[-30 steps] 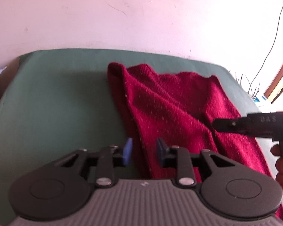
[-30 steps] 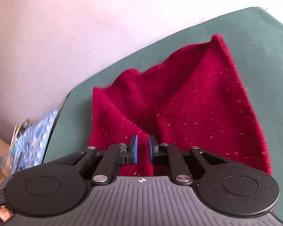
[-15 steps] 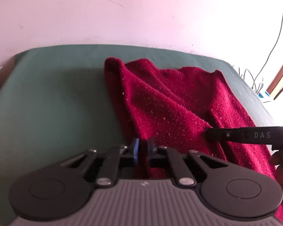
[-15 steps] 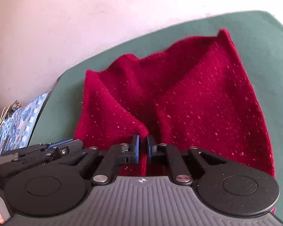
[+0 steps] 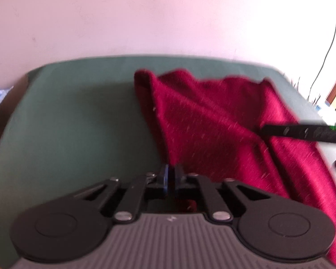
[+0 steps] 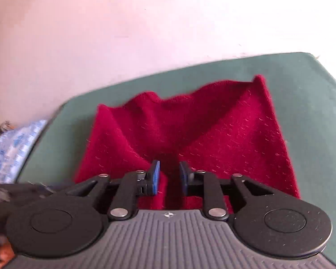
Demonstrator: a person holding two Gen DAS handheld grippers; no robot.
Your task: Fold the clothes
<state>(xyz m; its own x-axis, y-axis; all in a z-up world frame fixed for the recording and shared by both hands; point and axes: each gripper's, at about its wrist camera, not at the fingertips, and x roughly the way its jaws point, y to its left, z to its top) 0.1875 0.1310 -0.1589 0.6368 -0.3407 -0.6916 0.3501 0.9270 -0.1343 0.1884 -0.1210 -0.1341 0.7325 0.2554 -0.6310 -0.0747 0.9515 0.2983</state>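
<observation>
The red knit garment (image 5: 212, 130) is lying rumpled on the green surface (image 5: 78, 123). The left gripper (image 5: 170, 174) is pinching its near edge while easing open; the right gripper (image 6: 169, 174) is opening, cloth loose between its pads. Next likely needs regrasping and lifting the edge over.

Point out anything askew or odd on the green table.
The red knitted garment lies bunched rather than flat on the green table, with ridges and a deep crease down its middle; its far edge is wavy, one corner peaked. No damage or spill shows.

Both hand-held grippers, left (image 5: 171, 178) and right (image 6: 169, 177), are opening.
</observation>
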